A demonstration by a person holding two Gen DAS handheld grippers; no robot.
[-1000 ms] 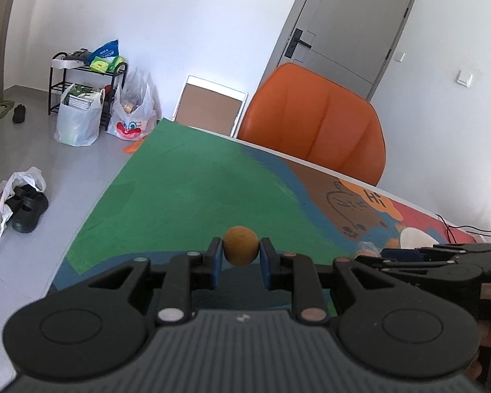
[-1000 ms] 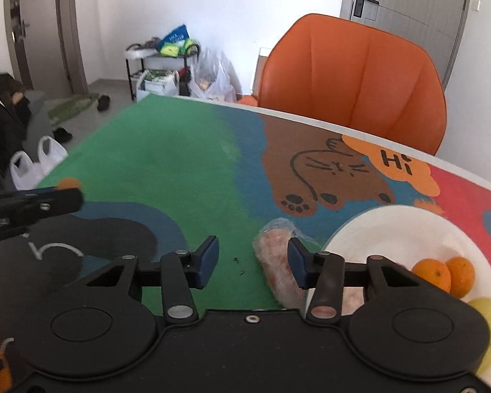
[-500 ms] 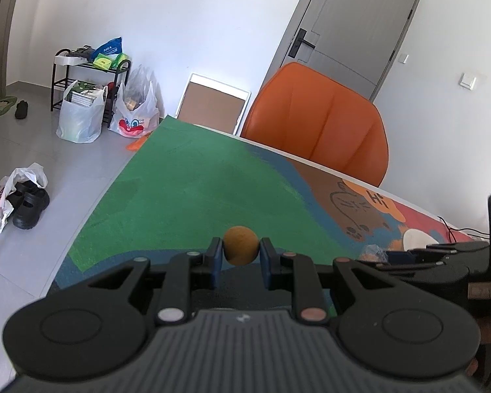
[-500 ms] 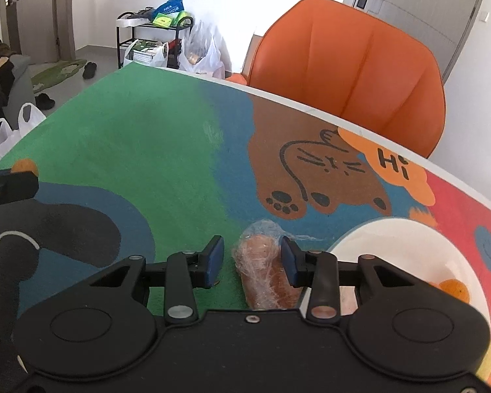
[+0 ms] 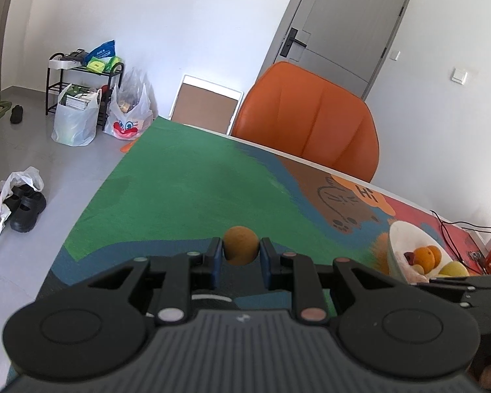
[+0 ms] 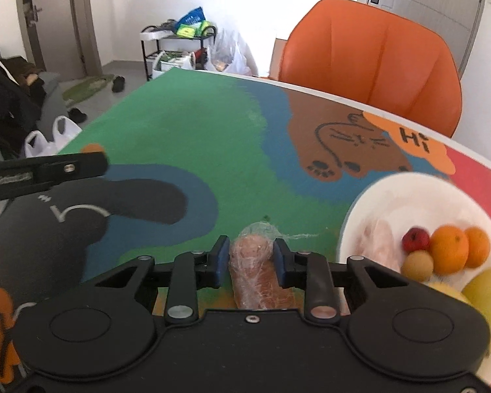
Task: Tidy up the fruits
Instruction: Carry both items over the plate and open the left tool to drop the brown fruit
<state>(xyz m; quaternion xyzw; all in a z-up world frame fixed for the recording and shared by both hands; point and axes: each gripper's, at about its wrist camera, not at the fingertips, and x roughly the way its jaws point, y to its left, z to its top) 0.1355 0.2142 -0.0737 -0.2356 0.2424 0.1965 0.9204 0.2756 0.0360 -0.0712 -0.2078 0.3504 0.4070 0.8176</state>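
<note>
The left gripper [image 5: 240,257] sits low in the centre of its frame, jaws clamped on a small round tan fruit [image 5: 240,245] above the painted tabletop [image 5: 186,190]; the right gripper [image 6: 250,262] pinches a plastic-wrapped pinkish fruit [image 6: 257,268] at bottom centre; the white plate [image 6: 406,190] at lower right holds oranges [image 6: 450,249], a small red fruit [image 6: 415,239] and a yellow-green fruit [image 6: 487,290]; an orange chair [image 6: 373,55] stands upper right.

you've got white walls w/ a grey door [image 5: 340,29] behind an orange chair [image 5: 306,124] at the table's far edge. grey tile floor [image 5: 45,170] on the left: black shelf rack [image 5: 81,88] (stuffed), plastic bags [image 5: 129,111] beside it, black shoes [image 5: 26,203] nearer. bright daylight.
</note>
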